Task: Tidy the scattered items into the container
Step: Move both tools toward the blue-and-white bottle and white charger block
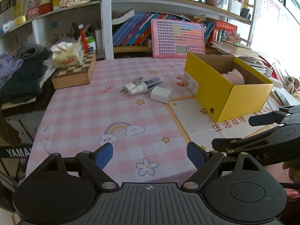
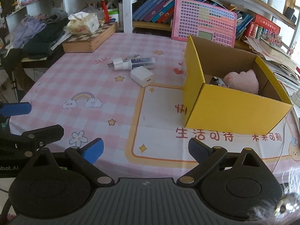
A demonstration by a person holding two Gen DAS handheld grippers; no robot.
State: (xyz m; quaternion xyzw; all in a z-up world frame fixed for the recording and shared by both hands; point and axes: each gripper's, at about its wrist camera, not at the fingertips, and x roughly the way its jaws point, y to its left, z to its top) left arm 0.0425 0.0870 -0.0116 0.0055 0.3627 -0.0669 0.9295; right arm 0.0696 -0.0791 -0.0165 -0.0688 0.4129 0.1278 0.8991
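Left gripper (image 1: 150, 156): I read its blue pads spread wide with nothing between them, low over the near edge of the tablecloth (image 1: 90, 116), on the near-left side of the yellow box (image 1: 225, 95).
Right gripper (image 2: 145, 150): spread wide and empty, on the near side of the yellow box (image 2: 232, 110).
Readable writing, near: "YAMA" on a black strap (image 1: 16, 152) at my far left; "obot.AI" on the other gripper's body as seen from the right wrist.
Tablecloth print: red Chinese characters, "生活可待" legible, just in front of the yellow box; rainbow, cloud, star and flower motifs on pink check to its left.
Yellow box: open-topped cardboard, upright, small printed label on its left end, text too small to read.
Box contents: pink plush toy (image 2: 241, 80) and a small dark object beside it.
Scattered items: white charger cube (image 2: 142, 76), white plug adapter (image 2: 117, 64) and blue-white tube (image 2: 142, 61), clustered left of the yellow box, the tube and adapter touching.
Obstructions: none between grippers and the cluster.
Behind the box: pink keyboard-style chart (image 2: 204, 22) leaning on the bookshelf.
Far left of the box: chessboard case (image 1: 75, 73) carrying a tissue pack (image 1: 67, 54); heaped clothes (image 1: 20, 75) beyond.
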